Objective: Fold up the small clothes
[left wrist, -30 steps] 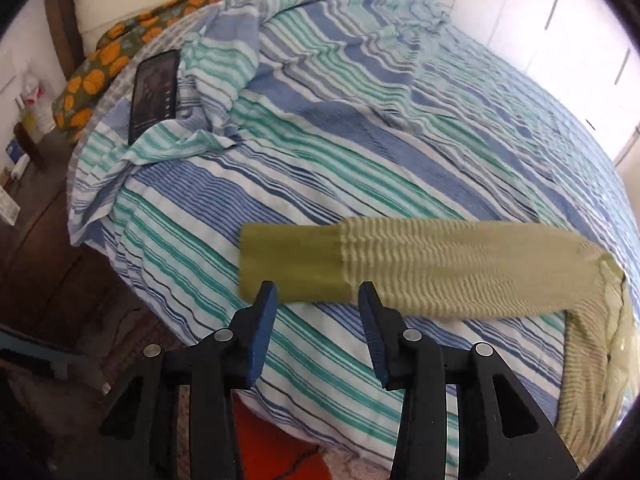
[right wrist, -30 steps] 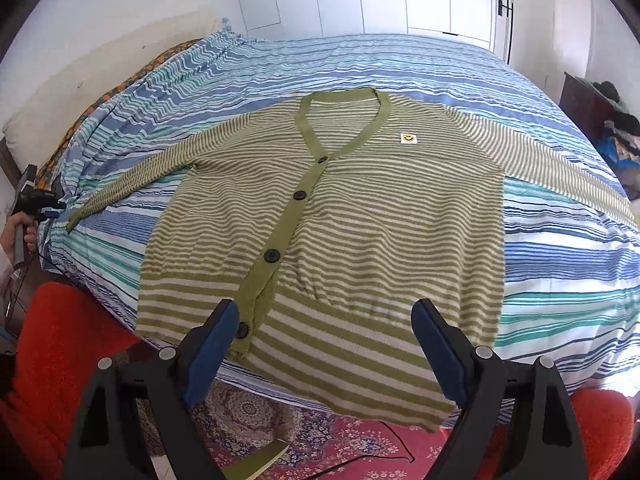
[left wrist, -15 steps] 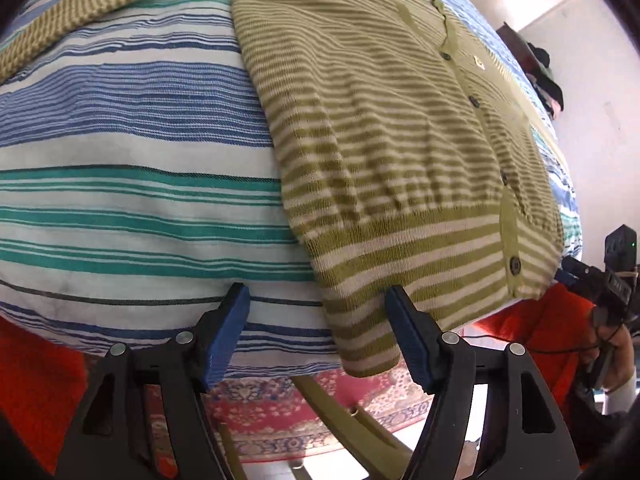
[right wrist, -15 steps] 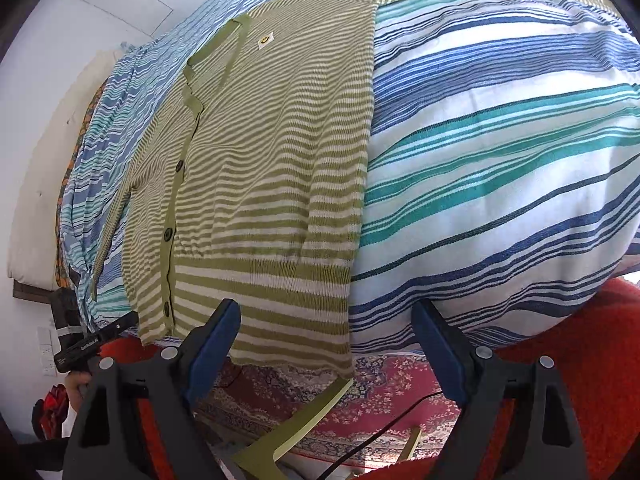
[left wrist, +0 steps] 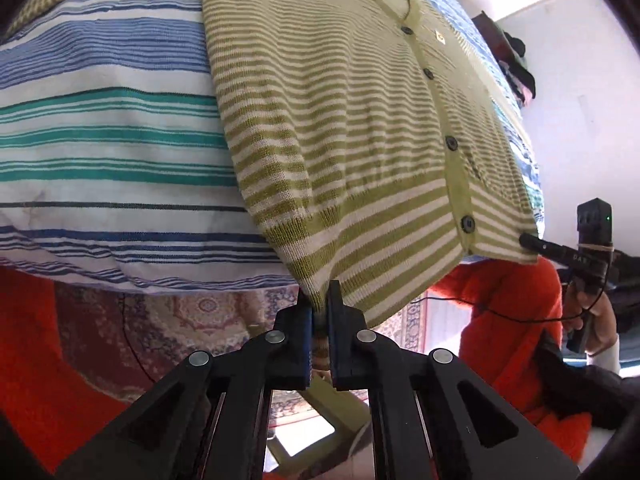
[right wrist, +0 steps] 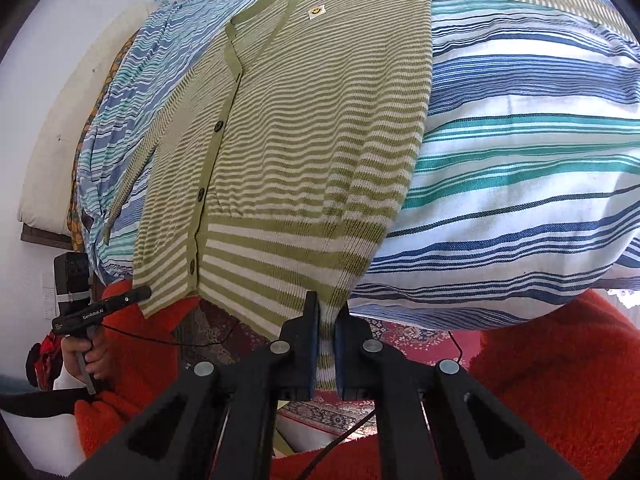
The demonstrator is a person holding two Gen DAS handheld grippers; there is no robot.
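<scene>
Green-and-cream striped cardigan lies buttoned and face up on the blue, teal and white striped duvet, its hem hanging over the bed's near edge. Your left gripper has just closed and now pinches one bottom corner of the hem between its pads. Your right gripper has just closed too and clamps the opposite bottom corner. A patterned rug and an orange fleecy fabric show below the bed.
</scene>
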